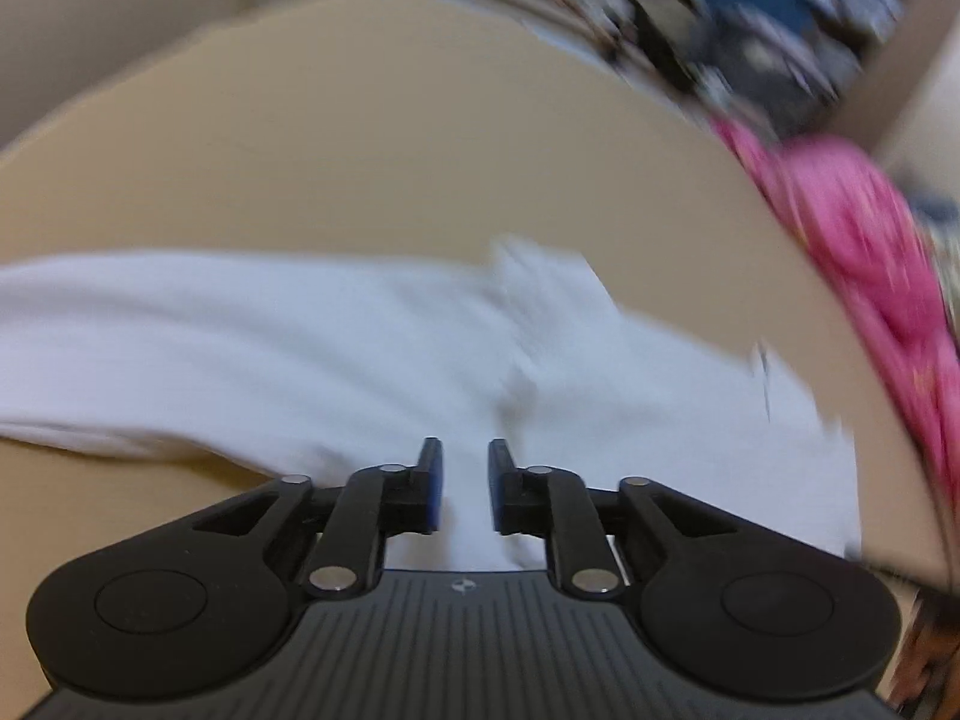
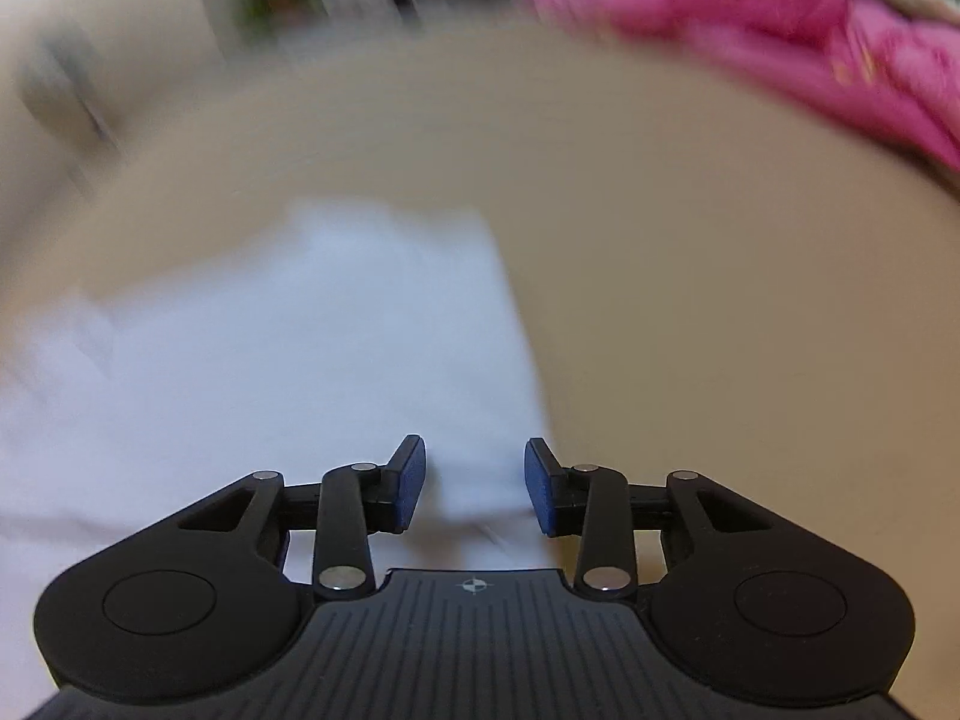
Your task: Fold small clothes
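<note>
On the tan table (image 1: 360,150): one white garment (image 1: 240,330) | one pink garment (image 1: 852,228) | left gripper (image 1: 465,480), right gripper (image 2: 475,480) both parted, pinching nothing

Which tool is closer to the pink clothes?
Hard to say. Pink clothes lie far beyond both: up-right of the right tool and off right of the left tool.

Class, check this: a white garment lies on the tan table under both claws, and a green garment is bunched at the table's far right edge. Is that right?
Not quite. The bunched garment at the far right edge is pink, not green; both wrist views show it. The rest holds: the white garment lies on the tan table under the left claw and right claw.
</note>
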A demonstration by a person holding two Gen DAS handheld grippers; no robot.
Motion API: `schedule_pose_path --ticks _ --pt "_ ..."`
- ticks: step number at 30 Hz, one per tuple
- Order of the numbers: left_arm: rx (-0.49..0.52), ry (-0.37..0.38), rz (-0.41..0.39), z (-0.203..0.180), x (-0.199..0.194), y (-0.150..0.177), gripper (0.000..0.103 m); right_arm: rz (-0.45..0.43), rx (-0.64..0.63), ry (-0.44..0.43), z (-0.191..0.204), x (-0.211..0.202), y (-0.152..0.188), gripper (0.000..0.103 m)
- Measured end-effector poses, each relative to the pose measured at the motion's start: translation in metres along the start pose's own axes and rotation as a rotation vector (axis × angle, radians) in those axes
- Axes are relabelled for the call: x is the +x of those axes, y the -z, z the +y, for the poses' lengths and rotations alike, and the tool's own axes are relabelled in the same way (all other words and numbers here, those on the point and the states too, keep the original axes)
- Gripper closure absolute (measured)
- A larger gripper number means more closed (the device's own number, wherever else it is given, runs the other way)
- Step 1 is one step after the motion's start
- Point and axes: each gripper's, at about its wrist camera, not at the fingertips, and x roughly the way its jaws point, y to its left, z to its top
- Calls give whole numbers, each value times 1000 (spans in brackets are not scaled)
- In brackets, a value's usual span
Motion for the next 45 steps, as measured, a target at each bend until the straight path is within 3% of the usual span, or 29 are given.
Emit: schedule_pose_path --ticks 1,3,5,9,13,14,17,18,20,22,23,25,27,28,30,31,32,35,41,43,45 --pt "-57 -31 -24 19 -11 -8 75 2 15 21 -1 0 0 54" --pt "-192 -131 -67 64 -28 -23 58 -48 75 -28 0 -13 -8 55" --pt "-346 -258 -89 116 -43 -32 50 -104 72 -52 7 -26 -12 55" --pt "-588 -427 -108 196 -62 -36 50 -152 14 -87 23 -33 -14 55" --pt "-737 -538 -125 247 -70 -32 51 -155 -17 -104 29 -35 -14 55" --pt "-759 -553 -131 258 -72 -34 53 -154 -14 -111 29 -36 -12 55" --pt "-786 -543 -134 276 -66 -31 100 -149 -12 -130 30 -37 -12 55" --pt "-782 -543 -135 281 -68 -31 100 -148 -16 -134 32 -38 -12 55" --pt "-702 -595 -172 259 -70 -39 100 -145 -29 -138 35 -34 -15 55" --pt "-497 -603 -288 209 -79 -55 100 -140 -38 -139 39 -32 -15 55" --pt "-358 -566 -366 169 -85 -60 100 -139 -40 -142 40 -32 -15 55" --pt "-101 -411 -488 84 -96 -54 100 -136 -34 -148 41 -31 -14 55" --pt "107 -191 -526 -3 -101 -31 98 -130 -17 -161 40 -29 -13 54" --pt "202 -74 -508 -44 -100 -14 97 -127 -6 -172 39 -28 -13 55" --pt "364 161 -380 -106 -89 19 76 -119 22 -197 37 -26 -12 55" --pt "430 255 -304 -127 -82 34 77 -117 38 -206 35 -26 -11 55" --pt "472 286 -270 -139 -79 47 77 -116 52 -215 33 -25 -10 55" --pt "510 236 -181 -139 -77 50 77 -118 94 -241 27 -25 -10 55" --pt "514 -41 -116 -86 -105 19 74 -249 127 -248 30 -44 -20 55" --pt "475 -91 -134 -63 -103 24 73 -277 123 -293 39 -46 -21 55" --pt "385 -111 -144 -31 -95 32 73 -232 122 -384 53 -33 -20 56"
